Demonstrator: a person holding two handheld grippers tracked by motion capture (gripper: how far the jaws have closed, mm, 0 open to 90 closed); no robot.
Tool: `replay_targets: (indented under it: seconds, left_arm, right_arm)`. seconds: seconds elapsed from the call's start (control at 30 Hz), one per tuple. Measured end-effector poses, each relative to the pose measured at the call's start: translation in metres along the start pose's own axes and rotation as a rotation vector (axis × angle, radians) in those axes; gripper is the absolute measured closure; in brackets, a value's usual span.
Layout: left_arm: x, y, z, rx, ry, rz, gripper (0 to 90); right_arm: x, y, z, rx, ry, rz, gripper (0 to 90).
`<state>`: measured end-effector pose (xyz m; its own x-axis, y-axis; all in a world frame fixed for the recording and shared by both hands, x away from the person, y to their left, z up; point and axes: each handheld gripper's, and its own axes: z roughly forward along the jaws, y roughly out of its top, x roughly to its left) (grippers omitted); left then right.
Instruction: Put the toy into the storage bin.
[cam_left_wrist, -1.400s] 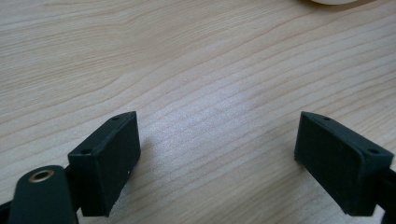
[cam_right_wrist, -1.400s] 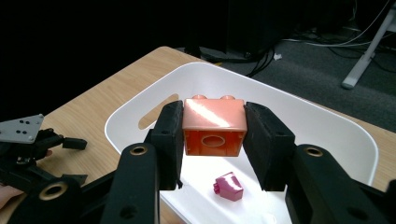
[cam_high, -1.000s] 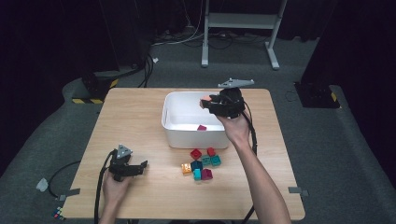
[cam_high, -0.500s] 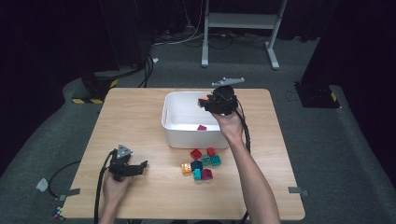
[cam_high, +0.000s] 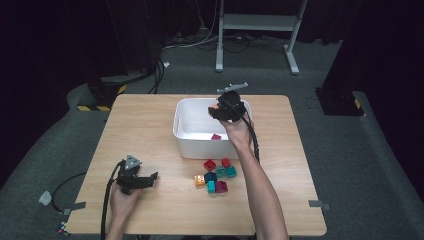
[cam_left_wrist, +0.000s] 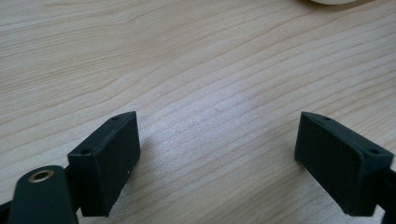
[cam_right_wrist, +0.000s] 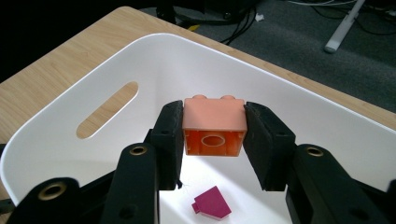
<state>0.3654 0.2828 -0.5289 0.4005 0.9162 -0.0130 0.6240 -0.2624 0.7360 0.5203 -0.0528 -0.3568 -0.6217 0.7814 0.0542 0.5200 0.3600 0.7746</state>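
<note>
My right gripper (cam_right_wrist: 214, 135) hangs over the white bin (cam_right_wrist: 74, 93), its jaws shut on an orange brick (cam_right_wrist: 214, 125) with two studs on top. A magenta brick (cam_right_wrist: 211, 203) lies on the bin's floor below it. In the high view the right gripper (cam_high: 226, 110) sits above the bin (cam_high: 186, 142), with the magenta brick (cam_high: 216, 136) inside. My left gripper (cam_high: 145, 178) rests at the table's front left, and in its own view the left gripper (cam_left_wrist: 217, 158) stands open over bare wood.
A cluster of several loose bricks (cam_high: 216, 175), red, teal, orange and magenta, lies on the wooden table (cam_high: 150, 125) just in front of the bin. Cables trail from both grippers. A metal stand (cam_high: 260, 25) and dark floor lie beyond the table.
My right gripper has moved left and down over the bin with the orange brick in it. The left gripper has stayed where it was.
</note>
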Motion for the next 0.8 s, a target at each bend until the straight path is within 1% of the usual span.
replay_targets:
  seconds: [0.07, 0.13, 0.2, 0.33, 0.43, 0.5, 0.6, 0.67, 0.8]
  left_arm:
    - [0.000, 0.000, 0.000, 0.000, -0.001, 0.001, 14.3]
    - [0.000, 0.000, 0.000, 0.000, -0.001, 0.001, 14.3]
    - [0.000, 0.000, 0.000, 0.000, -0.001, 0.001, 14.3]
    - [0.000, 0.000, 0.000, 0.000, -0.001, 0.000, 14.3]
    - [0.000, 0.000, 0.000, 0.000, -0.001, 0.000, 14.3]
    - [0.000, 0.000, 0.000, 0.000, -0.001, 0.000, 14.3]
    - [0.000, 0.000, 0.000, 0.000, -0.001, 0.001, 14.3]
    - [0.000, 0.000, 0.000, 0.000, -0.001, 0.001, 14.3]
    - [0.000, 0.000, 0.000, -0.001, -0.001, 0.000, 14.4]
  right_arm:
    - [0.000, -0.001, 0.002, 0.001, -0.001, 0.005, 58.9]
    - [-0.001, -0.001, 0.004, 0.007, -0.004, 0.029, 58.9]
    - [-0.001, -0.002, 0.005, 0.003, -0.002, 0.041, 58.9]
    - [-0.001, -0.004, 0.010, 0.022, -0.007, 0.029, 58.8]
    - [-0.001, -0.005, 0.012, 0.026, -0.003, 0.034, 58.7]
    - [-0.001, -0.006, 0.012, 0.034, -0.002, 0.029, 58.7]
    - [0.000, -0.005, 0.010, 0.026, -0.001, 0.029, 58.1]
    - [0.000, -0.005, 0.010, 0.029, -0.002, 0.020, 56.3]
    - [0.000, -0.007, 0.011, 0.033, 0.000, 0.020, 51.0]
